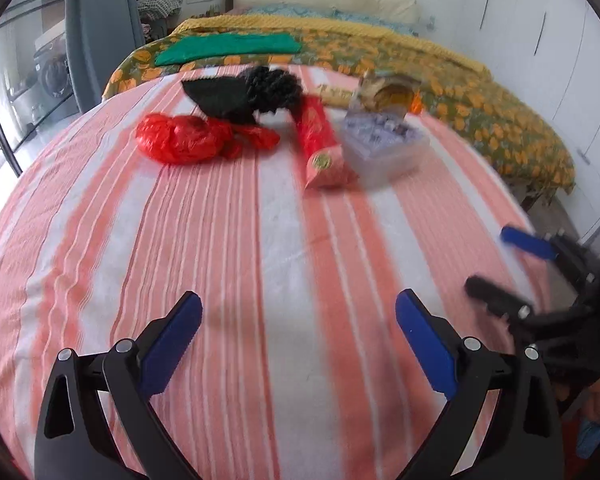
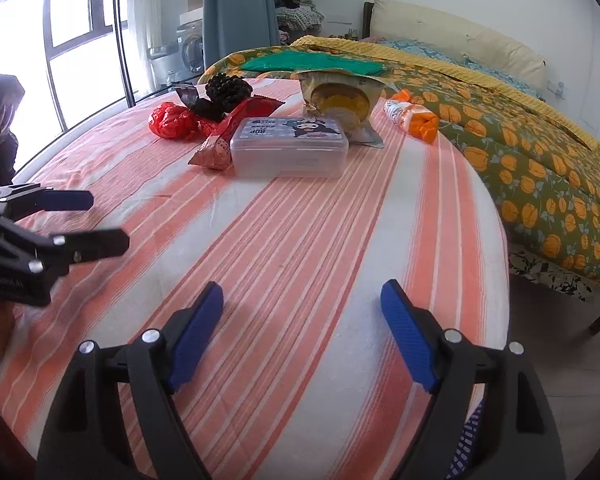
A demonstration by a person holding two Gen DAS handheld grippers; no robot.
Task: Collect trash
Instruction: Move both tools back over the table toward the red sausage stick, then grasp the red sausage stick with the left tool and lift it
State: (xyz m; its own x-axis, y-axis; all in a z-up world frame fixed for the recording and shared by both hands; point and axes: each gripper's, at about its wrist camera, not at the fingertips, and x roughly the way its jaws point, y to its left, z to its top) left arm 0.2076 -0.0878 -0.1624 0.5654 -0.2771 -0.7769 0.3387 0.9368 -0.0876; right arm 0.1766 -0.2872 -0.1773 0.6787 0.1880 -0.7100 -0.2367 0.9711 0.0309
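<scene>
Both grippers, the left gripper [image 1: 298, 316] and the right gripper [image 2: 302, 302], hang with jaws wide apart and nothing between them, above the near part of the striped table [image 2: 300, 240]. I think I should reach forward slowly, one piece each time. All trash lies far ahead: red bag [image 1: 180, 138], red wrapper [image 1: 320, 140], clear box [image 2: 290, 148], well apart from my fingers.

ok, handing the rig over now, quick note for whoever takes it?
Left tongs: open, empty, over bare striped cloth.
Right tongs: open, empty, same.
Trash sits together at the cloth's far end: crumpled red plastic bag, black crinkled wrapper, long red snack packet, clear plastic lidded box, torn round yellow food pouch, orange-white wrapper.
Done: nothing picked up.
Left: all of it.
</scene>
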